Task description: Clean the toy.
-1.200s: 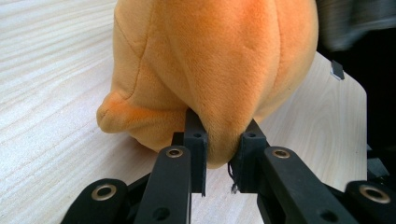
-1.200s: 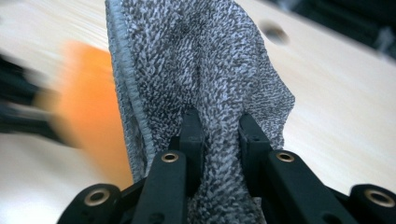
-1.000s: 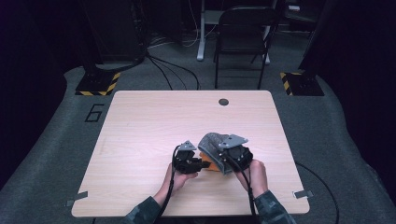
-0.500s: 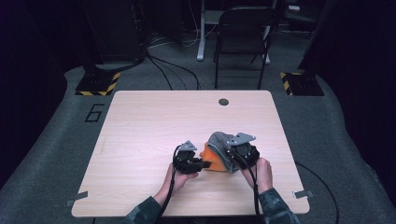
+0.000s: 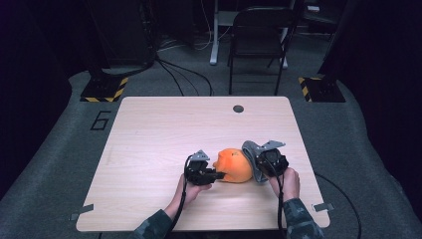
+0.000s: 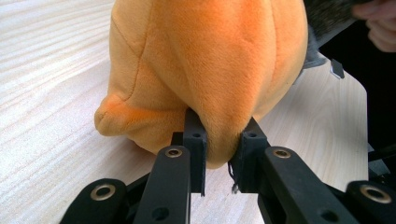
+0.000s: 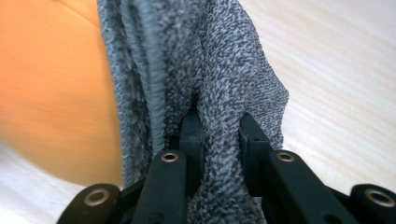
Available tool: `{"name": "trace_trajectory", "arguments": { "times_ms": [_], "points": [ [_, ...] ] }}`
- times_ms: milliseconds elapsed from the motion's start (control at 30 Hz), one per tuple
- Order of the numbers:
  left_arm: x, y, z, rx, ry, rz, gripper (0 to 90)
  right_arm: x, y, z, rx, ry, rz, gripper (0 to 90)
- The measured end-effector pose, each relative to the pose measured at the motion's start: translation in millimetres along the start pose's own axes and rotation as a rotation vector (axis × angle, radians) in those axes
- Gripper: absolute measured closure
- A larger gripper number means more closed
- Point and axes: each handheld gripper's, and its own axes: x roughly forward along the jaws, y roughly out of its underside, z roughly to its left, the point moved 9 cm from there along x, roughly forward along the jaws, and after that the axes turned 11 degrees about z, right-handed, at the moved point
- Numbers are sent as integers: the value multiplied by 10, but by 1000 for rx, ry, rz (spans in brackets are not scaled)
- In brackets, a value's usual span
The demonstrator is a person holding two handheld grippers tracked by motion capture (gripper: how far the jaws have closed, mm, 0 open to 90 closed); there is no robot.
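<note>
An orange plush toy [image 5: 235,165] lies on the wooden table [image 5: 164,134] near its front edge. My left gripper [image 5: 211,175] is shut on a fold of the orange plush toy [image 6: 210,70] at its left side. A grey knitted cloth [image 5: 250,158] hangs off the toy's right end. The right gripper [image 5: 260,162] is shut on that grey knitted cloth [image 7: 210,84], pinching a bunched fold of it. In the right gripper view the orange plush [image 7: 51,93] sits just left of the cloth.
A round dark grommet hole [image 5: 238,108] marks the table's far side. A black folding chair [image 5: 259,45] stands behind the table, with cables [image 5: 179,74] on the grey floor. Yellow-and-black striped blocks [image 5: 104,88] flank the table's far corners.
The grey cloth has been drawn off to the right, so the orange toy now shows bare. My right gripper moved right with the cloth; the left one held its place.
</note>
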Motion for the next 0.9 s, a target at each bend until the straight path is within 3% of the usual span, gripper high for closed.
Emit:
{"name": "trace_trajectory", "arguments": {
  "times_ms": [167, 333, 433, 567, 700, 800, 900],
  "points": [
    [0, -2, 1, -5, 8, -7, 781, 258, 137, -105, 40, -1, 70, 761],
    [-4, -1, 5, -4, 5, -6, 781, 441, 248, -134, 43, -2, 139, 761],
    [-3, -3, 5, -5, 1, -9, 781, 457, 245, -163, 46, -1, 133, 762],
    [-7, 1, 12, -7, -3, -10, 782, 232, 171, -257, 76, 2, 87, 765],
    [-8, 4, 5, -4, -7, -1, 782, -278, -45, -233, 85, 5, -47, 767],
    [-8, 3, 6, -5, -7, -1, 782, -585, -216, -51, 22, -3, -135, 767],
    [-3, 2, 8, -4, -10, -1, 782, -650, -313, 254, -42, -44, -155, 766]
  ]
}}
